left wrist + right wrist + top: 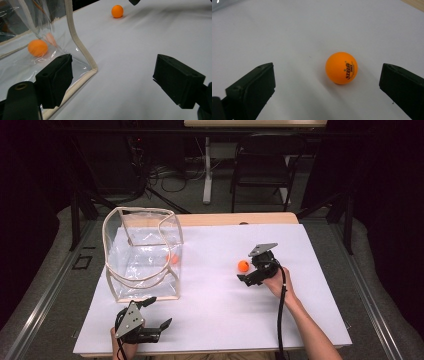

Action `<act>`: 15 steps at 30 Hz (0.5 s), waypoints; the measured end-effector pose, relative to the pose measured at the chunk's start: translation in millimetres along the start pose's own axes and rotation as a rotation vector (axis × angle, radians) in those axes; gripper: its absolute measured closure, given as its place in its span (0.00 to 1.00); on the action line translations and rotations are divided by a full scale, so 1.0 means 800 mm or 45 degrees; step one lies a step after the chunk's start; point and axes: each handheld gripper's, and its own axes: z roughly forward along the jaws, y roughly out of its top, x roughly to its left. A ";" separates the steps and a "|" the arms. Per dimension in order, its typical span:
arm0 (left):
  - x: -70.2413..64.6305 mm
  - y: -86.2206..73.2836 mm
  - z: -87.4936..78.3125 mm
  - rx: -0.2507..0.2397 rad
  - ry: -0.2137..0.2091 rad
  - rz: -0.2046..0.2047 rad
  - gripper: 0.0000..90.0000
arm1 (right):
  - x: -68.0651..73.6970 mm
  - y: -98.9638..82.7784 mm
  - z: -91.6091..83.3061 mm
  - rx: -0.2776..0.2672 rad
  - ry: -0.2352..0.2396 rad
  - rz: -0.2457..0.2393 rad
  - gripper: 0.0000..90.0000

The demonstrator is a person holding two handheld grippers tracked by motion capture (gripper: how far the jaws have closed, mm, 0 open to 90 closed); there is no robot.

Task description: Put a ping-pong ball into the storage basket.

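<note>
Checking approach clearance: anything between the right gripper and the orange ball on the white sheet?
Nothing visible. The right gripper is open, and the orange table-tennis ball lies on bare white sheet ahead, between its jaws.

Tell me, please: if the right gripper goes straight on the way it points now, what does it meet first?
Most likely the orange ball: it lies on the white sheet ahead of the open right gripper, between its jaws and nearer one of them.
</note>
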 end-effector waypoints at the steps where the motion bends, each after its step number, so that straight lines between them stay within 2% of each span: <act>1: 0.000 0.000 0.000 -0.001 -0.003 -0.004 0.17 | -0.002 0.000 0.001 0.005 -0.007 0.010 0.00; 9: -0.001 0.000 0.000 -0.007 -0.003 -0.003 0.17 | -0.011 0.002 0.008 -0.009 -0.039 0.036 0.00; 15: -0.001 0.000 0.001 -0.002 -0.009 -0.001 0.17 | -0.015 -0.001 0.015 -0.002 -0.041 0.059 0.00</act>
